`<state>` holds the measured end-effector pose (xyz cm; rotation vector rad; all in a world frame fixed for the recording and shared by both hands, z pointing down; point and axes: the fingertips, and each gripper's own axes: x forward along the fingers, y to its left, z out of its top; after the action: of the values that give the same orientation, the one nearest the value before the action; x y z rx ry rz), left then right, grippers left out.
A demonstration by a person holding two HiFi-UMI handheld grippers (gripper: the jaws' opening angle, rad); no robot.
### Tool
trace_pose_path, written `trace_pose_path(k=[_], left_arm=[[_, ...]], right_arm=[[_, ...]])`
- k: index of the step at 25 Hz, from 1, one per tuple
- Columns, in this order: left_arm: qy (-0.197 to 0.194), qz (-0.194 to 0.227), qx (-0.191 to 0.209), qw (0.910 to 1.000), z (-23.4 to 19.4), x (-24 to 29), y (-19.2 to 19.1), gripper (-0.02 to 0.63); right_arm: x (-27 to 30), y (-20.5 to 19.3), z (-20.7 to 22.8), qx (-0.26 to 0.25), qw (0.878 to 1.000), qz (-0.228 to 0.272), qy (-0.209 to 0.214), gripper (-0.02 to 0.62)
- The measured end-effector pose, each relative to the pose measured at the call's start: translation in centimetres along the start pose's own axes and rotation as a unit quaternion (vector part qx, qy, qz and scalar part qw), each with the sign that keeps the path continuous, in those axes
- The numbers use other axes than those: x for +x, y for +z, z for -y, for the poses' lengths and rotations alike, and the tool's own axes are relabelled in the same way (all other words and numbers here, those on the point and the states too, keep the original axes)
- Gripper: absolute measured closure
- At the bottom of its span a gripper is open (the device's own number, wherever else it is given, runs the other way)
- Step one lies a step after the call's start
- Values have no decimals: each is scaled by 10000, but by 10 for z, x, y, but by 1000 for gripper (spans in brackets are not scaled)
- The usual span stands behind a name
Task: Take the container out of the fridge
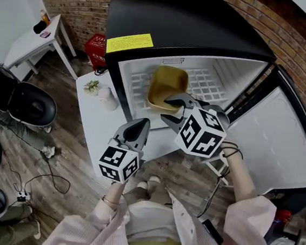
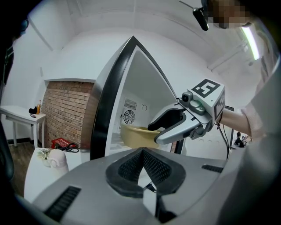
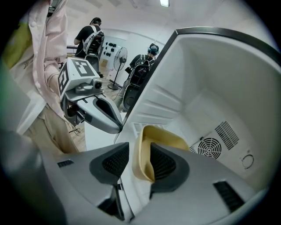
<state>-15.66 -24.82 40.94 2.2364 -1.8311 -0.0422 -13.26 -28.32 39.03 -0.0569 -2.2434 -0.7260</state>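
A yellow container [image 1: 168, 85] sits on the wire shelf inside the open black fridge [image 1: 185, 25]. My right gripper [image 1: 170, 109] reaches into the fridge and is shut on the container's near rim. In the right gripper view the yellow wall [image 3: 164, 134] runs between the two pads of the right gripper [image 3: 139, 162]. My left gripper [image 1: 140, 127] hangs outside, below the fridge opening, shut with nothing in it. In the left gripper view its pads [image 2: 125, 169] meet, and the container [image 2: 134, 136] and the right gripper [image 2: 175, 125] show ahead.
The fridge door [image 1: 281, 143] stands swung open to the right. A low white table [image 1: 94, 135] left of the fridge carries a small plant [image 1: 91, 85] and a white jar [image 1: 108, 97]. A red crate [image 1: 97, 51] and a black chair [image 1: 24, 103] stand further left.
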Motion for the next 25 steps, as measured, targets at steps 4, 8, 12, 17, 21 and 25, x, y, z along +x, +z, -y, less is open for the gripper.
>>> trace_pose_path(k=[4, 8, 12, 17, 21, 25], left_arm=[[-8, 19, 9, 10000, 0, -1, 1, 614], [-21, 36, 11, 10000, -1, -2, 2, 614], [-53, 43, 11, 10000, 1, -1, 2, 614], [-118, 36, 9, 9999, 4, -3, 2, 614], [-175, 44, 22, 9998, 6, -4, 2, 614], [-226, 44, 30, 9997, 6, -5, 4, 614]], right_arm=[[4, -6, -2, -136, 9996, -240, 33, 465], [6, -8, -3, -284, 9989, -367, 14, 499], [5, -9, -4, -352, 9986, -406, -5, 549], [2, -8, -6, -320, 9987, -408, 14, 554], [-1, -8, -8, -294, 9987, -411, -55, 559], [-5, -8, -8, -253, 9987, -410, -162, 571]])
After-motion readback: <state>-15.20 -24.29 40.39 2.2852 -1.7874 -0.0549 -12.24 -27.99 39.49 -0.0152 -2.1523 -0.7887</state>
